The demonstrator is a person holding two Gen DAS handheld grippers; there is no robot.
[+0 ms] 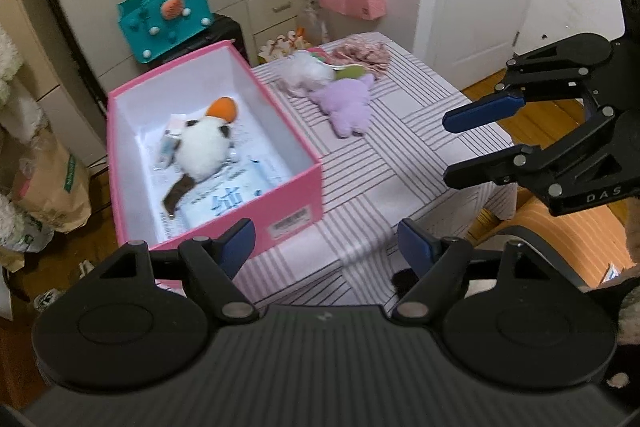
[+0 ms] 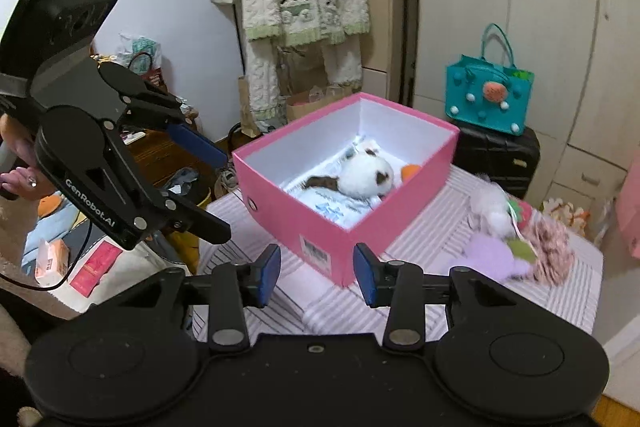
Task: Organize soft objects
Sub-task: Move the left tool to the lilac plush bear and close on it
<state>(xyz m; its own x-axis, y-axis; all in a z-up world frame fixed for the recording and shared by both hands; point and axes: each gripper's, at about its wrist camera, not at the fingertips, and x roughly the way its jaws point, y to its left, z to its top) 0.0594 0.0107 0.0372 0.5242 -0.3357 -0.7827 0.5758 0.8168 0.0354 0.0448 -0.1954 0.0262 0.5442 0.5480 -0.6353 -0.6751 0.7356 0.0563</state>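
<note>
Inside pink box (image 1: 280,193): 1 plush duck (image 1: 202,151)

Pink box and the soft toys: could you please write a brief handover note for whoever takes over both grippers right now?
Left gripper: open, nothing between its fingers, hovering at the near end of the pink box.
Right gripper: open, empty, above the striped table by the box's near corner.
Done: the white plush with the orange beak lies inside the box.
Left: the purple plush, the white fluffy toy and the pinkish patterned soft item sit together on the table's far side, outside the box.
</note>
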